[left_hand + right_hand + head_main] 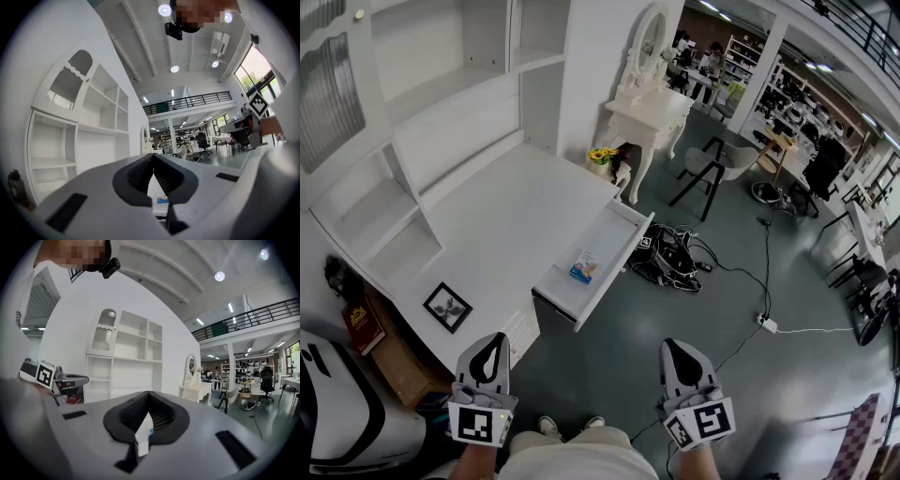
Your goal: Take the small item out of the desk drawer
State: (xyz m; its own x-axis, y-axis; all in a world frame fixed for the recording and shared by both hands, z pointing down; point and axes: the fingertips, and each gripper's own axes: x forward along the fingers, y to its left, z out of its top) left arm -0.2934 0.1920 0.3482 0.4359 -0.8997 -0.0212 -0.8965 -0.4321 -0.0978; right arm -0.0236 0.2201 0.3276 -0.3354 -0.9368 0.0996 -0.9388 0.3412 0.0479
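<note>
The fingers of the left gripper [494, 345] and right gripper [672, 350] are being held together, empty, while the small box [584, 266] is being left in the far open drawer [617, 270], where it risks being shoved if approached unopened.

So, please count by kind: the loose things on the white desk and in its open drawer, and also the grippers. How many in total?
Small box in the drawer: 1
Framed picture on the desk: 1
Grippers, the left gripper and the right gripper: 2
Total: 4
</note>
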